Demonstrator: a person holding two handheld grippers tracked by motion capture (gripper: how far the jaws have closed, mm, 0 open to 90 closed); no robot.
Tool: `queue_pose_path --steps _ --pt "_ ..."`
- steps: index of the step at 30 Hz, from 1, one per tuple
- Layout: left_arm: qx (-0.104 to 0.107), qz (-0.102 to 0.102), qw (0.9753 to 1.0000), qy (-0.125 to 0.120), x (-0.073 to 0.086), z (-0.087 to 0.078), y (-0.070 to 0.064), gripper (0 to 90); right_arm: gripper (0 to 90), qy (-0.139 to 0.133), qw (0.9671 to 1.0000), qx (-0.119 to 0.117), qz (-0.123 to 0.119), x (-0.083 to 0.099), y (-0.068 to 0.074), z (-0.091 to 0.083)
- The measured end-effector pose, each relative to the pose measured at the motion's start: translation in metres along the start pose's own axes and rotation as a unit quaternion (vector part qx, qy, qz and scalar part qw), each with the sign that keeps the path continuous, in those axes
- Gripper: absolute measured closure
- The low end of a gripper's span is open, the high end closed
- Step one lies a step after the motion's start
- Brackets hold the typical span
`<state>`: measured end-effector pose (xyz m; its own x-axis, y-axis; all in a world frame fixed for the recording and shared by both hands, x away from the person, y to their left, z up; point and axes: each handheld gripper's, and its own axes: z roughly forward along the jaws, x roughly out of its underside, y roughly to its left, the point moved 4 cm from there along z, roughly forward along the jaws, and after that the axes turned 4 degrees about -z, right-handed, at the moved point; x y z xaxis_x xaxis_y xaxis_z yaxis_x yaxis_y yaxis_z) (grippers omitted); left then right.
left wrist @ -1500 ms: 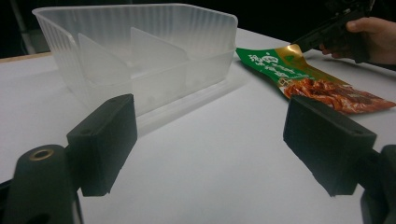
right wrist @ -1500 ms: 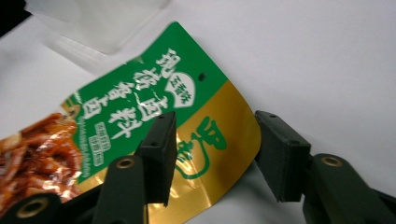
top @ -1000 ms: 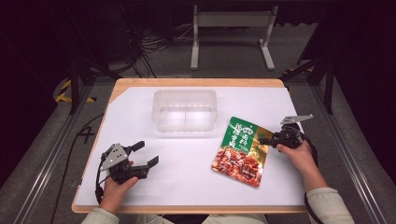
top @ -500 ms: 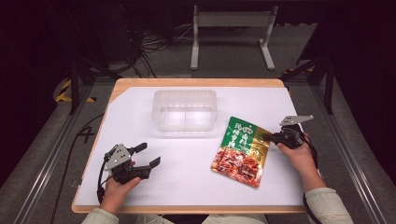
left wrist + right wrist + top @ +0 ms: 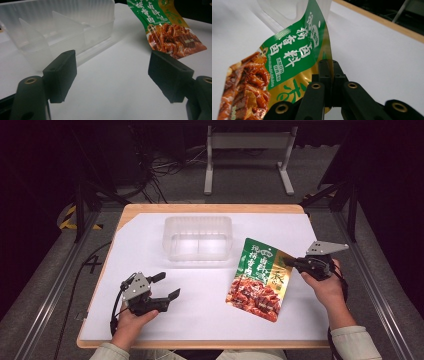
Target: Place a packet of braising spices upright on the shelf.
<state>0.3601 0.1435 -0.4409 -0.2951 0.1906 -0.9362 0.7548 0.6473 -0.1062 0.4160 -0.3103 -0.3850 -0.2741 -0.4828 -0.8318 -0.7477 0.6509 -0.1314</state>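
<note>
Table [image 5: 150,227], white-topped with a wooden rim: work surface, bearing everything listed below. Clear plastic container [image 5: 198,237], far centre of the table, with partitions inside, apparently empty. Snack pouch [image 5: 259,279], green above and printed with reddish food below, lying to the right of centre, near and right of the container, its far right edge raised off the surface. Step in hand, as I judge it: the pouch is gripped and ready to be carried, likely toward the container; the next move would call for lifting it clear and steering it left and far over the rim. Right gripper [image 5: 296,263]: jaws pressed together on the pouch's right edge. Left gripper [image 5: 167,286]: near left, jaws spread wide, holding and touching nothing.
</note>
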Motion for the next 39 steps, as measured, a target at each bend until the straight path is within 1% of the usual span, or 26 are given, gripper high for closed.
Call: queue_pose_path --steps 1,3,4,7,9,10,11,13,20,24,27,31,32,33,35,39 --pt "0.001 0.003 1.0 -0.001 -0.001 0.001 -0.001 23.8 90.0 0.0 1.0 0.0 0.0 0.0 0.0 0.0" --pt "0.007 0.006 1.0 -0.001 -0.005 0.005 -0.004 23.8 90.0 -0.008 0.9999 0.002 -0.009 -0.006 0.005 -0.006" --pt "0.009 0.003 1.0 -0.001 -0.006 0.006 -0.005 23.9 90.0 -0.014 0.9998 0.003 -0.015 -0.011 0.01 -0.011" --pt "0.01 0.002 0.9999 -0.005 -0.01 0.008 -0.007 24.6 90.0 -0.021 0.9995 0.003 -0.021 -0.016 0.014 -0.015" --pt "0.011 -0.009 0.9998 -0.011 -0.012 0.009 -0.009 25.4 90.0 -0.028 0.9993 0.002 -0.024 -0.02 0.018 -0.02" --pt "0.01 -0.007 0.9999 -0.012 -0.012 0.009 -0.009 26.1 90.0 -0.032 0.9991 0.002 -0.028 -0.024 0.02 -0.022" --pt "0.009 -0.01 0.9998 -0.016 -0.014 0.01 -0.01 26.7 90.0 -0.035 0.9989 0.002 -0.031 -0.026 0.022 -0.023" --pt "0.008 -0.008 0.9998 -0.019 -0.016 0.011 -0.011 27.2 90.0 -0.042 0.9984 0.002 -0.038 -0.031 0.027 -0.027" --pt "0.014 -0.003 0.9995 -0.028 -0.026 0.014 -0.019 28.1 90.0 -0.063 0.9959 -0.005 -0.065 -0.048 0.045 -0.038" --pt "0.025 0.001 0.9993 -0.028 -0.031 0.02 -0.026 28.0 90.0 -0.071 0.9944 -0.01 -0.078 -0.057 0.056 -0.043" --pt "0.036 0.011 0.9988 -0.03 -0.037 0.025 -0.035 28.2 90.0 -0.078 0.9926 -0.012 -0.092 -0.065 0.067 -0.049" --pt "0.052 0.016 0.9979 -0.034 -0.043 0.028 -0.045 28.6 90.0 -0.084 0.9915 -0.011 -0.099 -0.073 0.075 -0.053" --pt "0.055 0.02 0.9977 -0.034 -0.044 0.029 -0.047 28.6 90.0 -0.086 0.991 -0.01 -0.102 -0.075 0.077 -0.054" --pt "0.059 0.019 0.9974 -0.036 -0.045 0.03 -0.05 28.7 90.0 -0.086 0.991 -0.01 -0.102 -0.077 0.079 -0.055" --pt "0.068 0.024 0.9967 -0.037 -0.048 0.03 -0.055 29.1 90.0 -0.091 0.9899 -0.011 -0.108 -0.081 0.083 -0.056" --pt "0.075 0.032 0.9959 -0.04 -0.051 0.03 -0.061 29.8 90.0 -0.101 0.9872 -0.011 -0.123 -0.088 0.092 -0.057"
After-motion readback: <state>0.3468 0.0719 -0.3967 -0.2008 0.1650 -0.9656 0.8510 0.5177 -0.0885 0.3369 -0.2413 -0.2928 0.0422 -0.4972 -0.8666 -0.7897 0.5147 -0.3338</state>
